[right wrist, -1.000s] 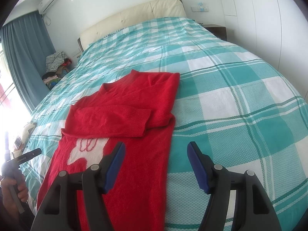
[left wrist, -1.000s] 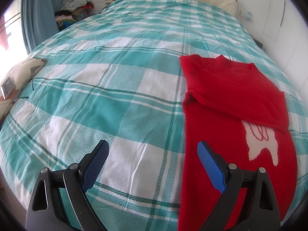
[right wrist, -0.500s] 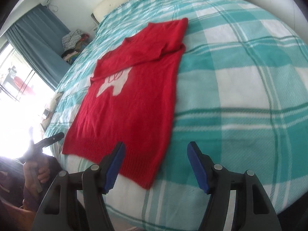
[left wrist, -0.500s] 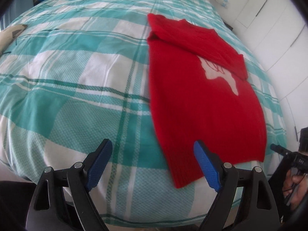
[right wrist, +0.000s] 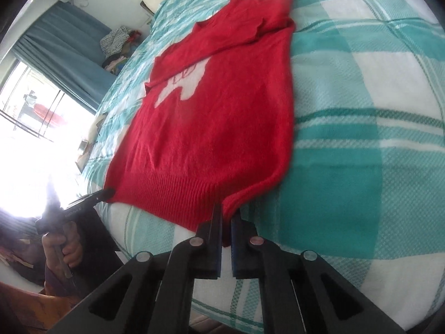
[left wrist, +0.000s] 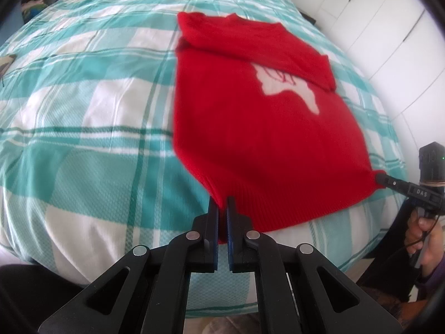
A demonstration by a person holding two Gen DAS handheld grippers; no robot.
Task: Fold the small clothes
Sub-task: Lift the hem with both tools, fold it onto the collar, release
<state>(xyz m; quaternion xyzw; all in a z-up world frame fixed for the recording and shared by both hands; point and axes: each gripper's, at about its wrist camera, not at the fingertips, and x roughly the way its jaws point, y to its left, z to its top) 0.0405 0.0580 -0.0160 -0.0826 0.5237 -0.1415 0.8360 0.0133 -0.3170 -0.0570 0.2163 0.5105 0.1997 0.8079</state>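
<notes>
A red sweater (left wrist: 258, 128) with a white figure on its chest lay flat on the teal-and-white checked bedspread (left wrist: 83, 117), its sleeves folded across the top and its ribbed hem at the near edge of the bed. At the hem's left corner the left gripper (left wrist: 221, 203) had just closed, pinching the knit between its jaws. At the right corner the right gripper (right wrist: 226, 210) had done likewise, nipping the hem tight.

A bed (left wrist: 83, 117) covered by a teal-and-white checked bedspread (right wrist: 361, 89). A red knitted sweater (left wrist: 258, 128) with a white motif lies flat on it, sleeves folded across the chest, ribbed hem at the near edge.
</notes>
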